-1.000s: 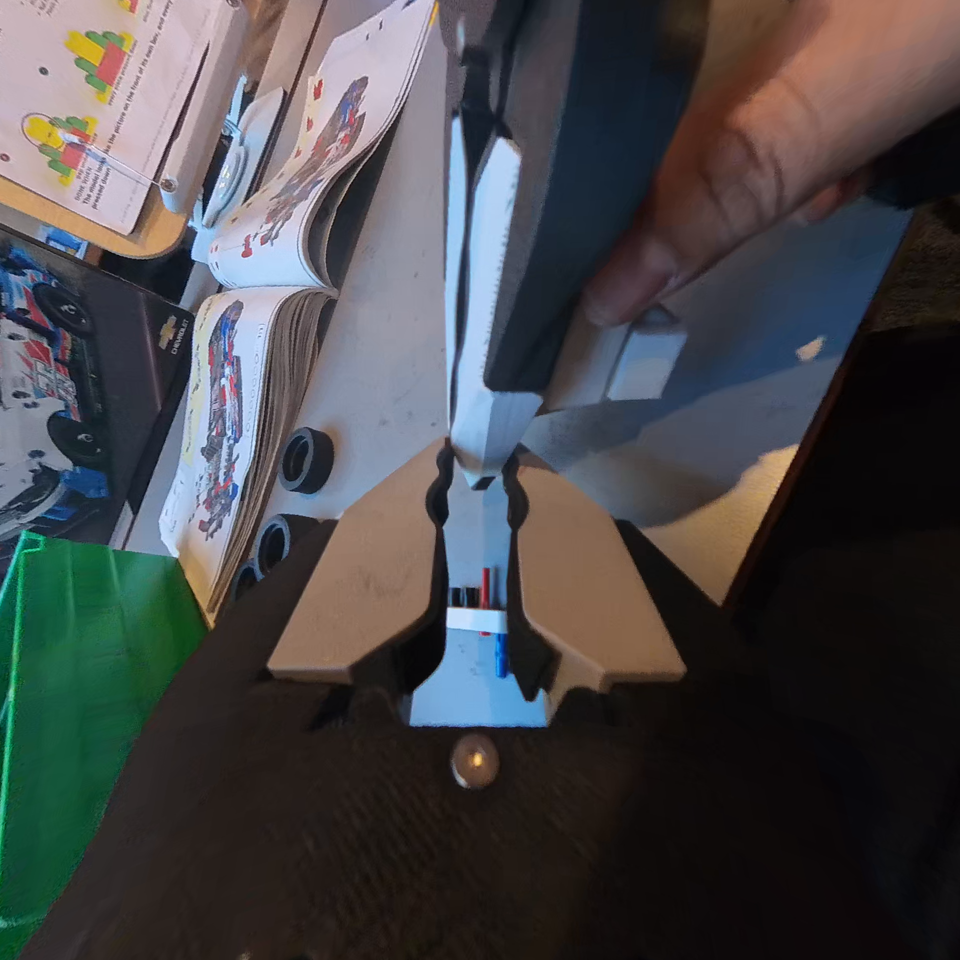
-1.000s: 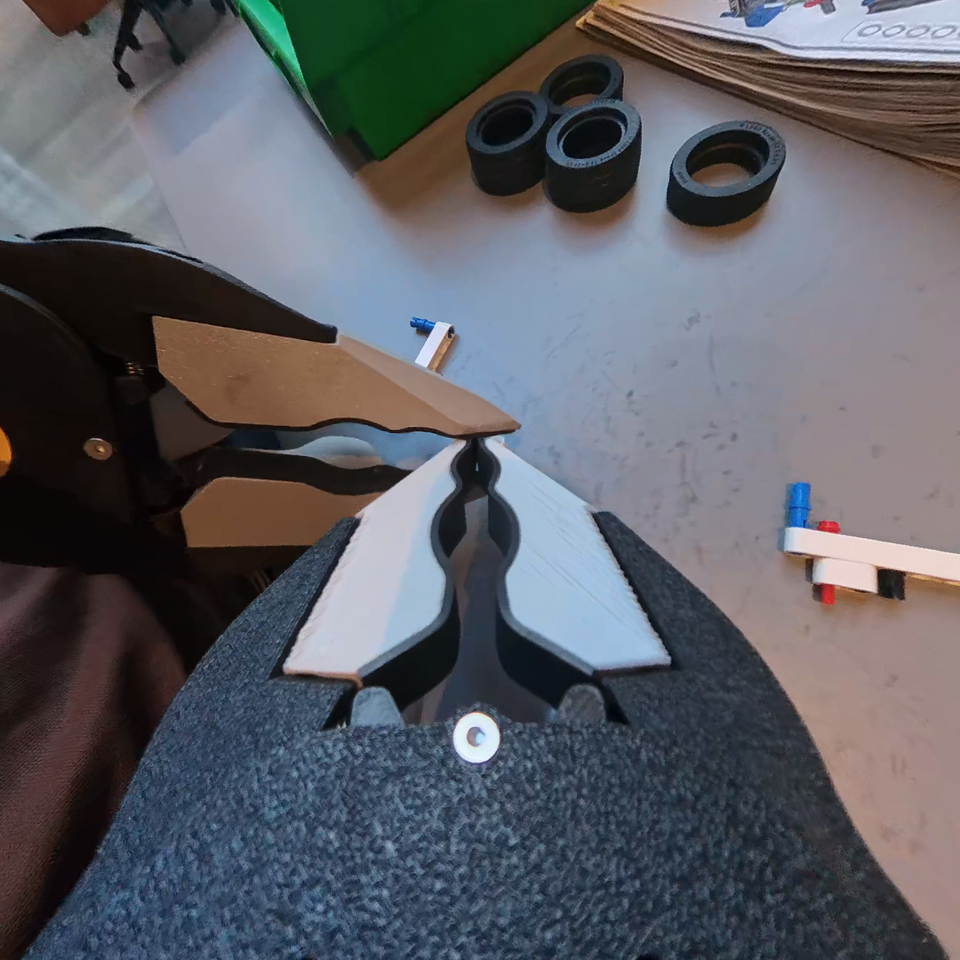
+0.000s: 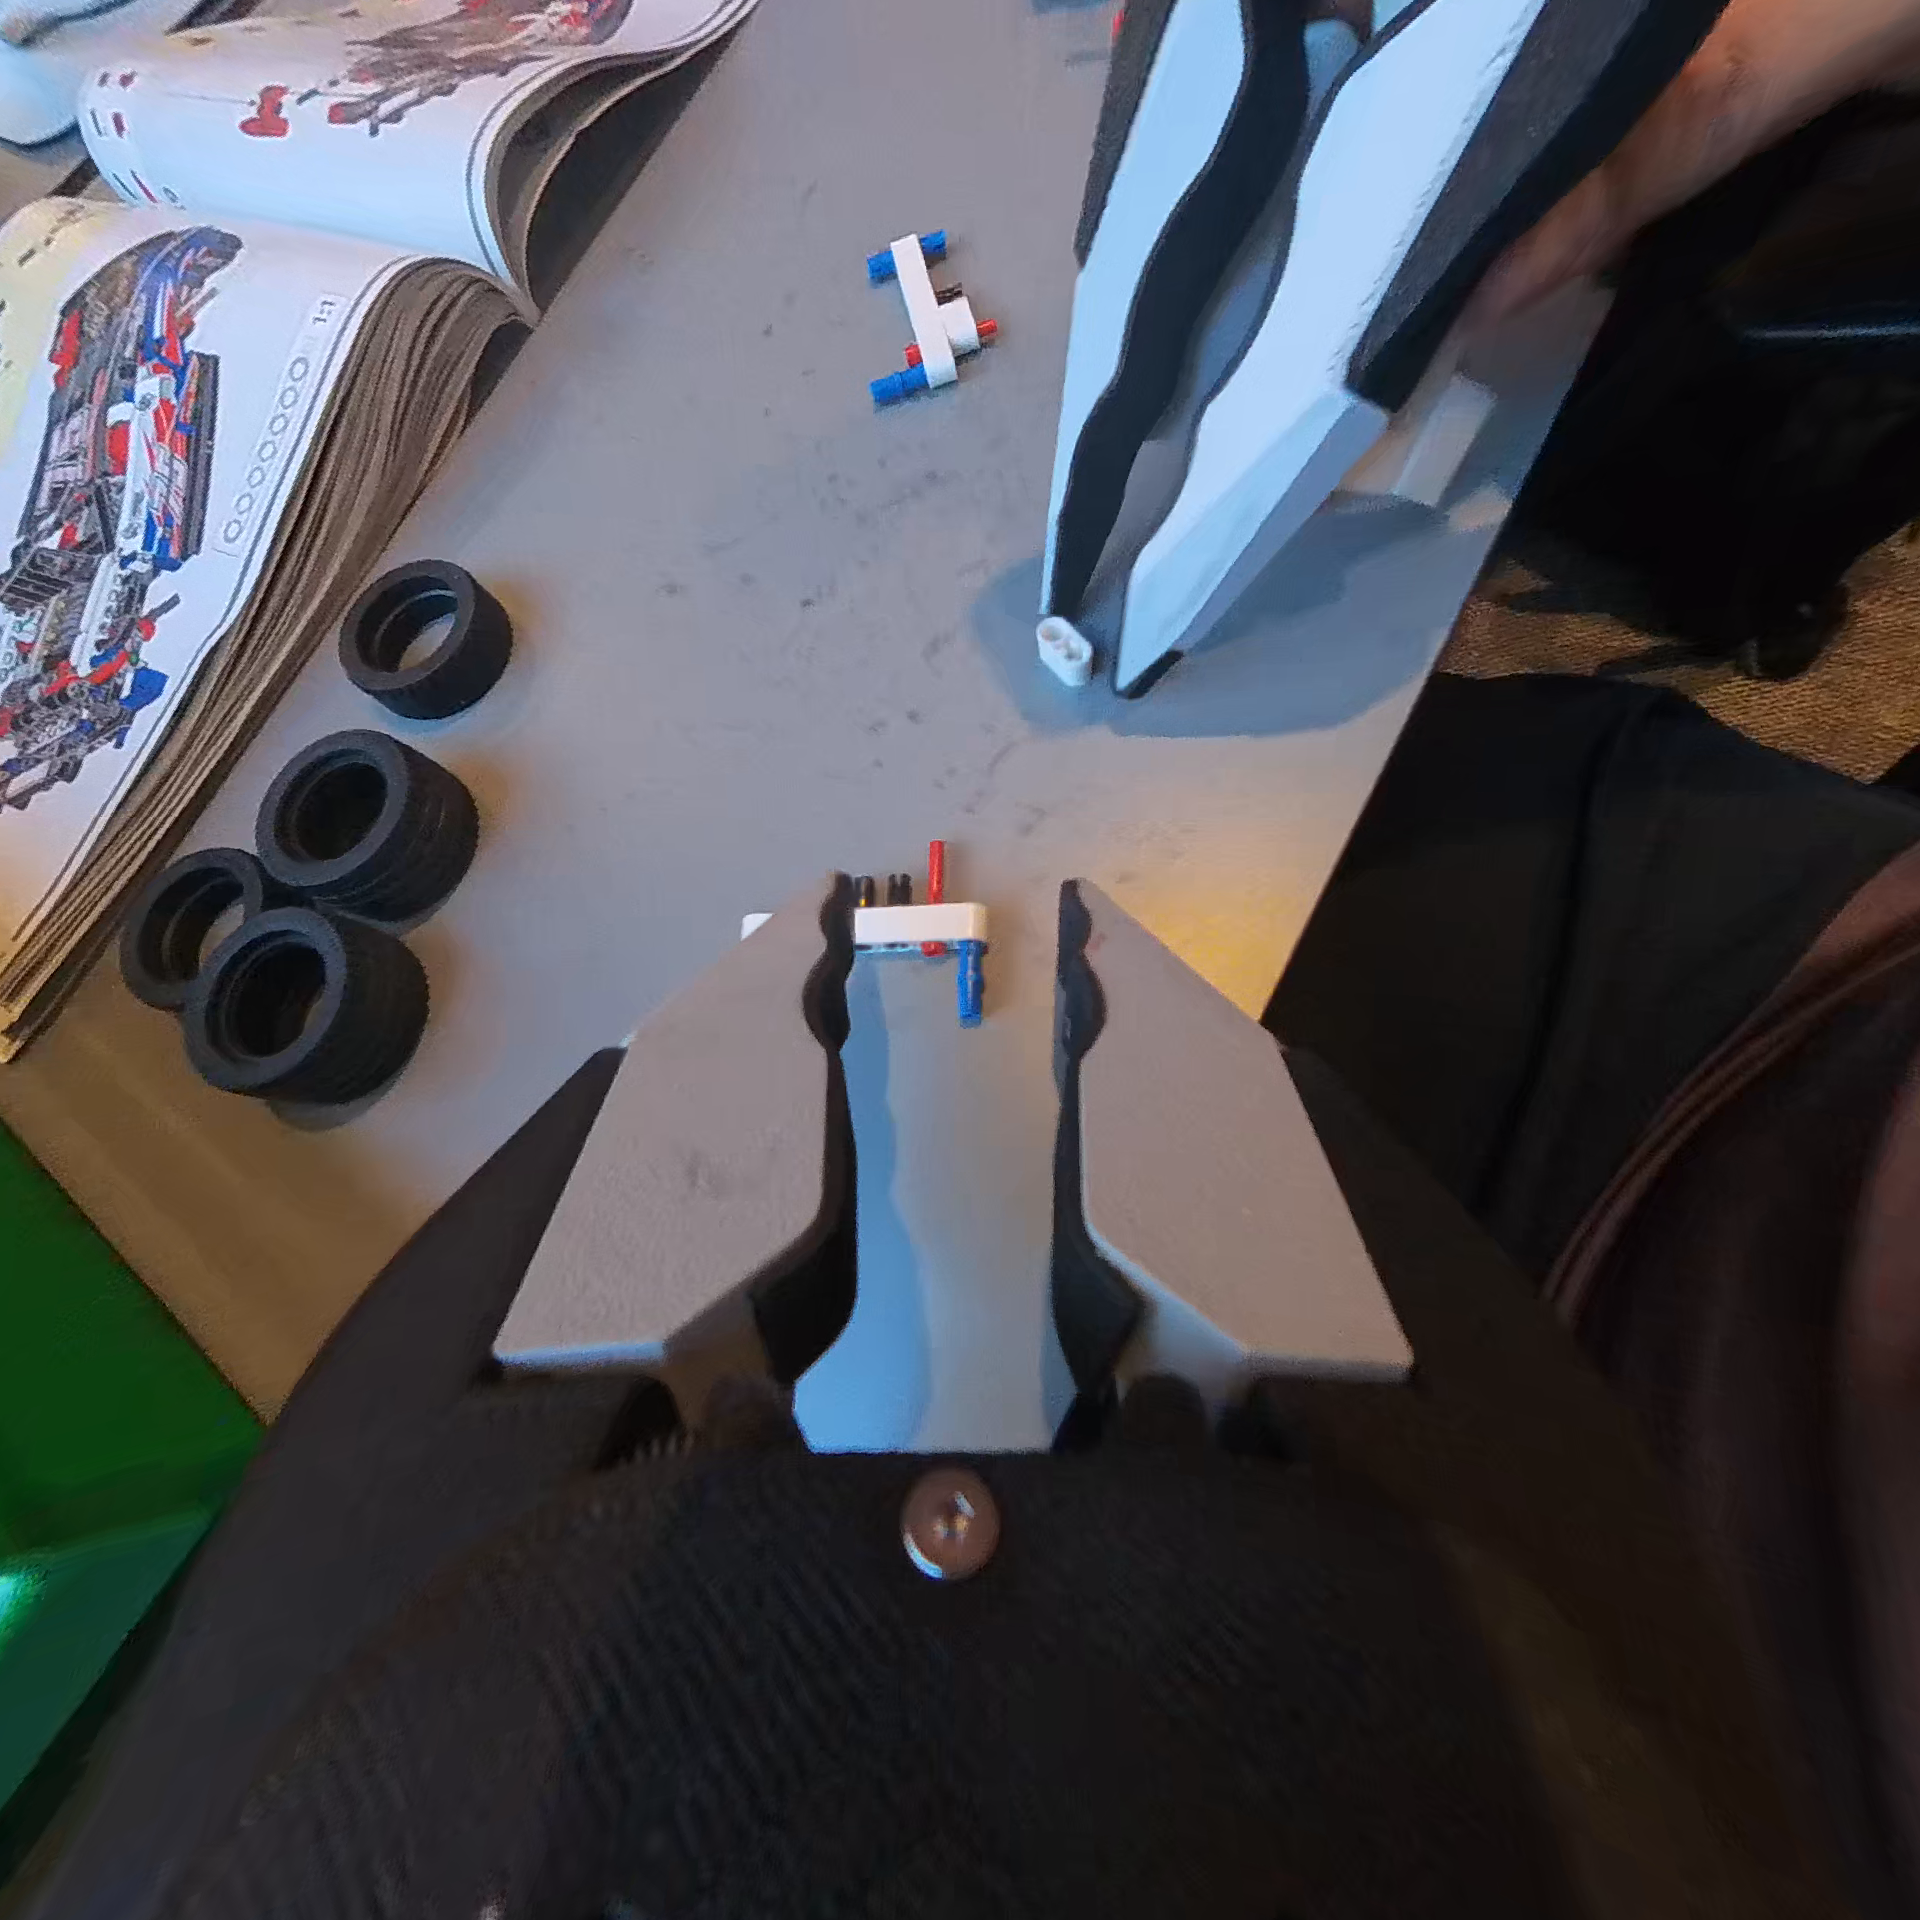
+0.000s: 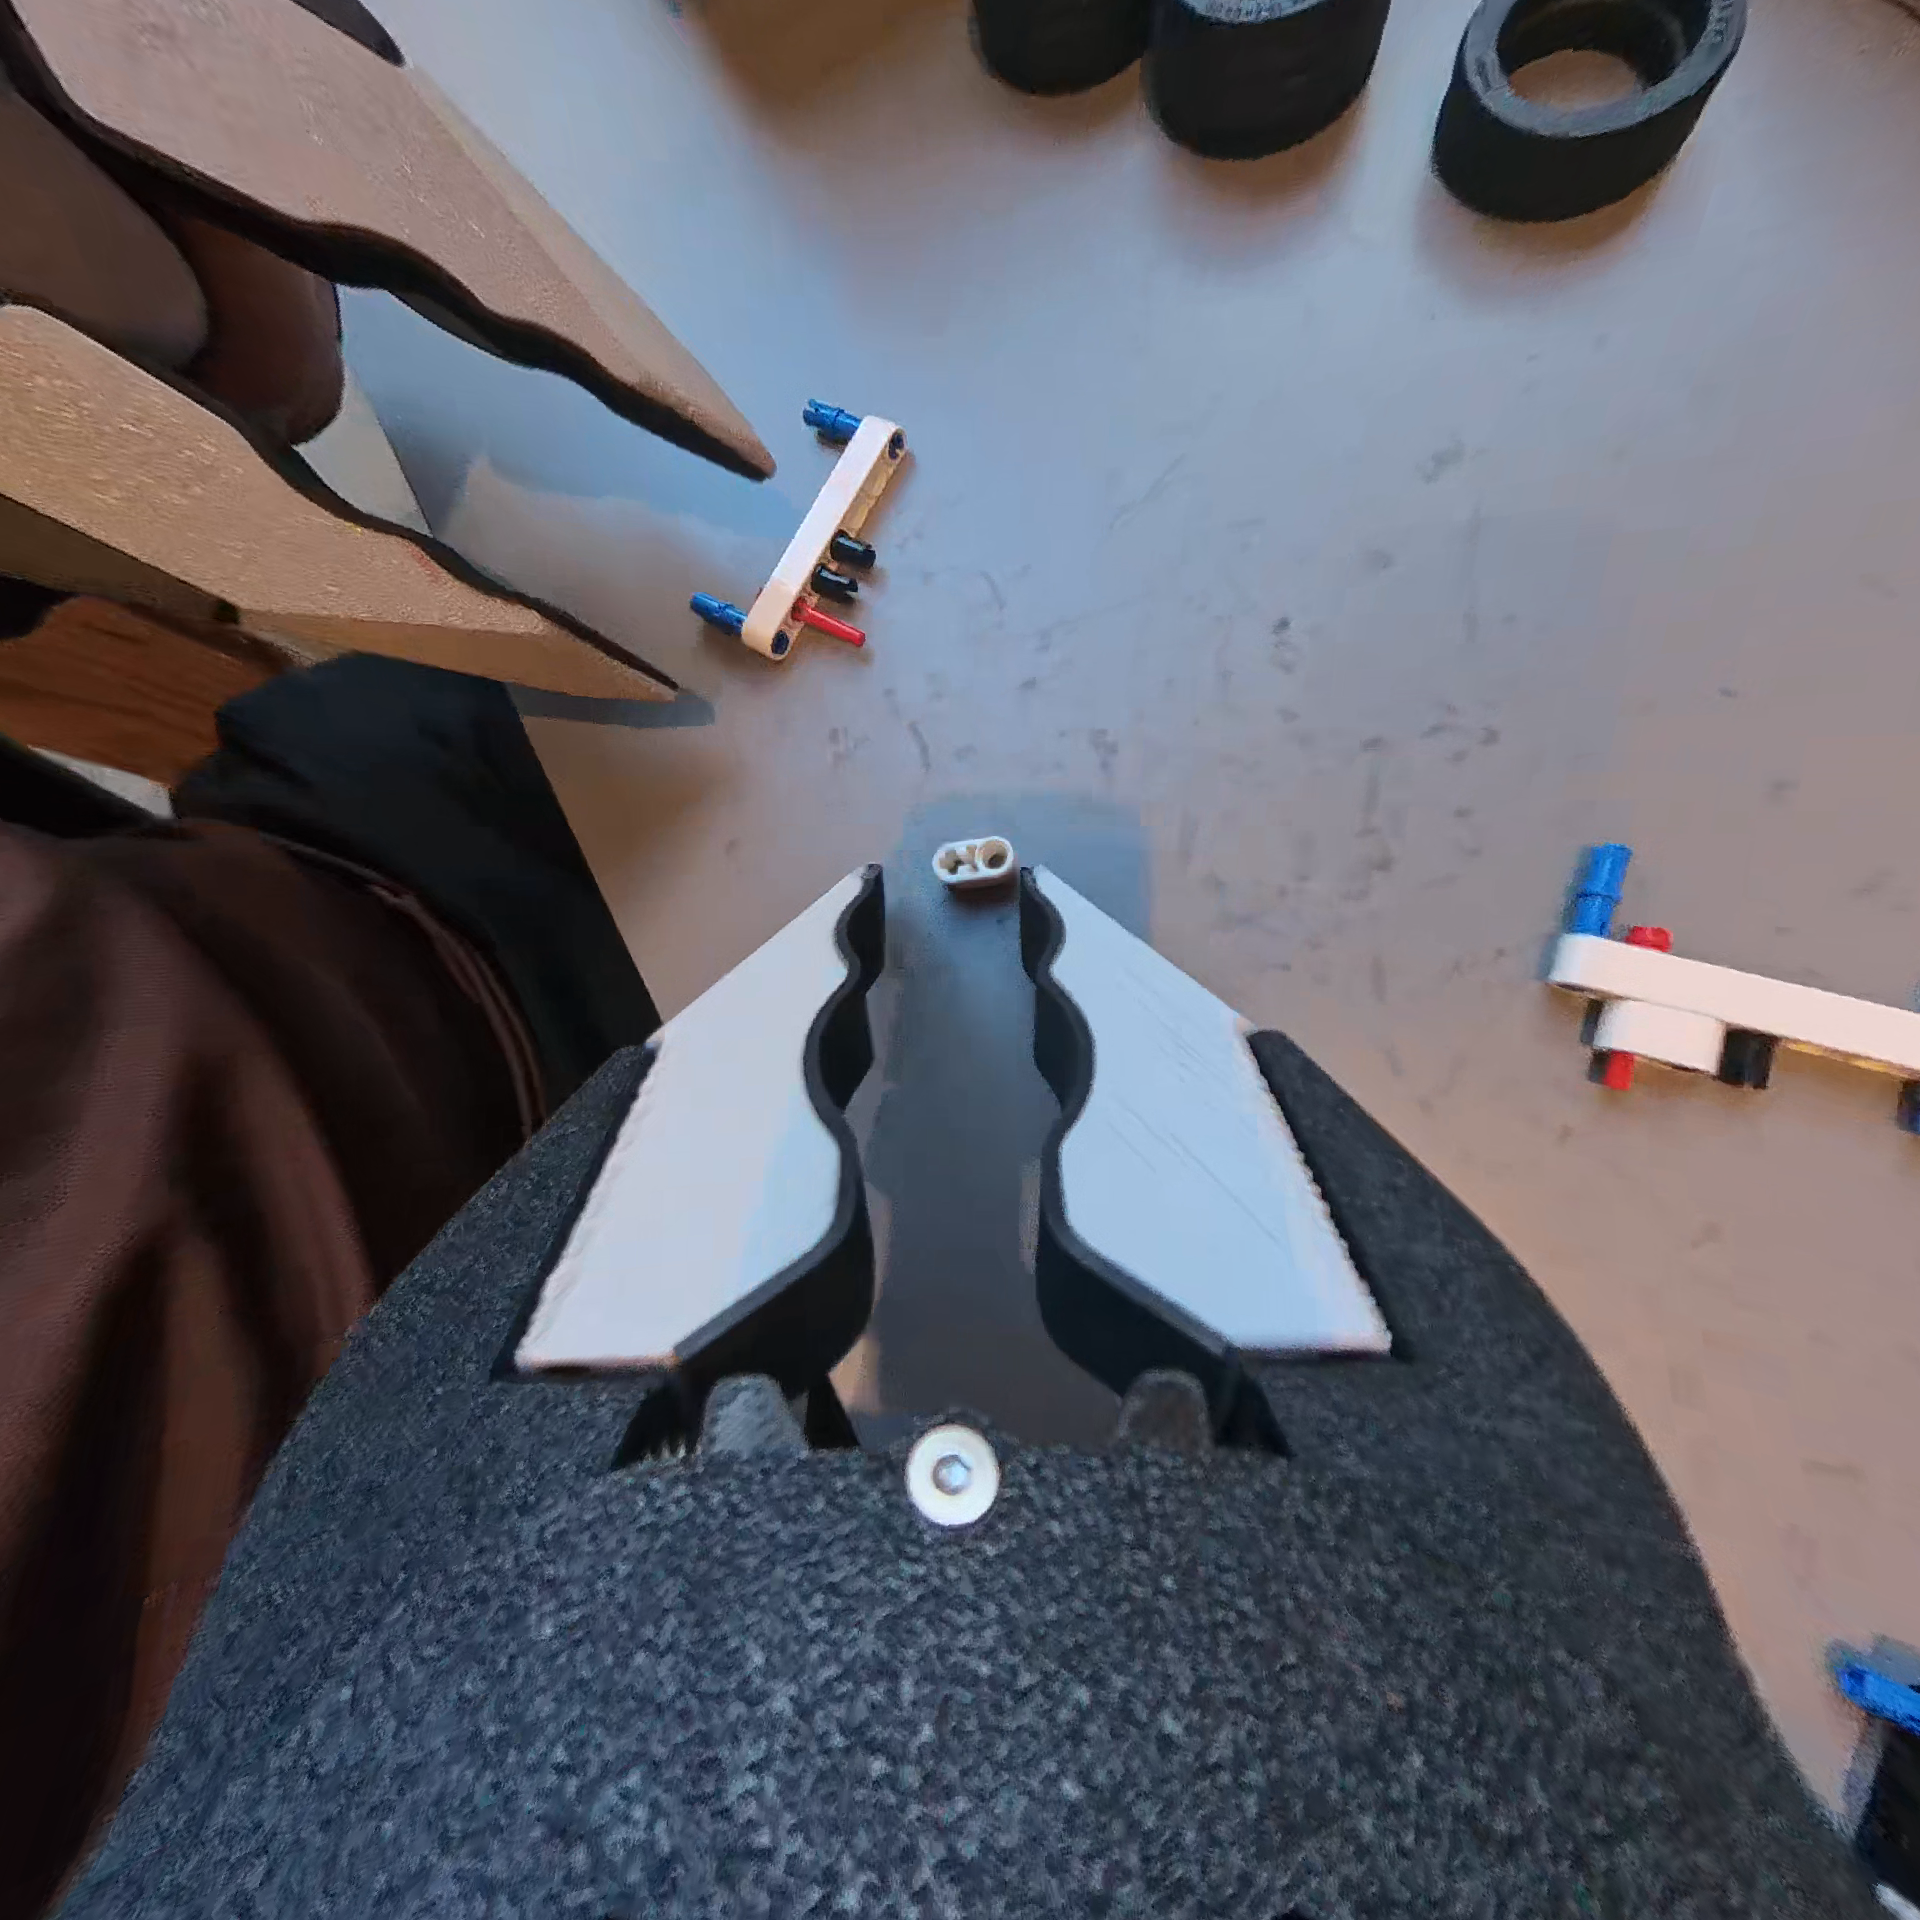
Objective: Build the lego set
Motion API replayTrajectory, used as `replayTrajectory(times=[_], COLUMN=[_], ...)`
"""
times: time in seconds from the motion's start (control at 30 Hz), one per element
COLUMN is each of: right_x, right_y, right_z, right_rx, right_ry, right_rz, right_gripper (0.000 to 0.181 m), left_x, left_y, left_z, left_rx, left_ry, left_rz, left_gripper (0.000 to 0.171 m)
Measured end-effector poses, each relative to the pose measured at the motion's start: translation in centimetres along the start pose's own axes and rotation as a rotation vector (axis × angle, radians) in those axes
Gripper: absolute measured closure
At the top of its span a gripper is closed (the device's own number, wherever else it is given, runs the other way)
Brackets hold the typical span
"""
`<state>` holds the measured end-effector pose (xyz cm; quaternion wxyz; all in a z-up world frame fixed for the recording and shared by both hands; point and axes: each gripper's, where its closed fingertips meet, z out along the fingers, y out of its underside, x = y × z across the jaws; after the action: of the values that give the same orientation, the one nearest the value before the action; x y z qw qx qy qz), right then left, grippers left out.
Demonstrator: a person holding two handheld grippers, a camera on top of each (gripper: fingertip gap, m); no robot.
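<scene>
Half-hidden white beam (image 3: 920, 921) behind left gripper (image 3: 951, 904)

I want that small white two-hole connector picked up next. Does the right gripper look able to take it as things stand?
Probably yes. The right gripper is open, and the small white connector lies on the bare grey table just ahead of its fingertips, with nothing between them.
</scene>
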<state>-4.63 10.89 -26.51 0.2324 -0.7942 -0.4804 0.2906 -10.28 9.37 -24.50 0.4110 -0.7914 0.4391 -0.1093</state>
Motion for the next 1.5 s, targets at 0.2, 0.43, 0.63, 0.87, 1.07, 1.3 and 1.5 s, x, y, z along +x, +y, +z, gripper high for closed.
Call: replayTrajectory(times=[0.2,0.43,0.63,0.87,1.07,1.3,1.5], right_x=[-1.0,-0.9,-0.7,-1.3,-0.9,0.1,0.3], right_y=[-0.7,-1.3,0.2,0.0,-1.3,-0.3,-0.3], right_z=[0.2,-1.4,-1.4,-0.5,-0.8,-0.7,-0.7], right_rx=[0.015,0.065,0.044,0.045,0.116,0.096,0.097], right_ry=[0.037,0.038,-0.030,-0.037,-0.021,-0.026,-0.017], right_rz=[-0.142,-0.242,-0.330,-0.344,-0.335,-0.334,-0.314], right_gripper=[0.161,0.161,0.160,0.161,0.163,0.163,0.162], left_x=[0.6,1.0,0.2,0.6,2.4,5.7,6.2], left_y=[0.1,0.0,0.8,1.6,0.3,-2.5,-2.7], left_z=[0.3,0.2,-0.6,-1.3,-1.1,0.7,2.5], left_rx=[-0.033,-0.034,-0.015,0.017,0.021,0.026,-0.025], left_ry=[0.015,0.007,0.005,0.036,0.126,0.287,0.286], left_rz=[-0.041,-0.028,-0.083,-0.123,-0.147,-0.193,-0.222], left_gripper=[0.141,0.143,0.143,0.144,0.134,0.111,0.106])
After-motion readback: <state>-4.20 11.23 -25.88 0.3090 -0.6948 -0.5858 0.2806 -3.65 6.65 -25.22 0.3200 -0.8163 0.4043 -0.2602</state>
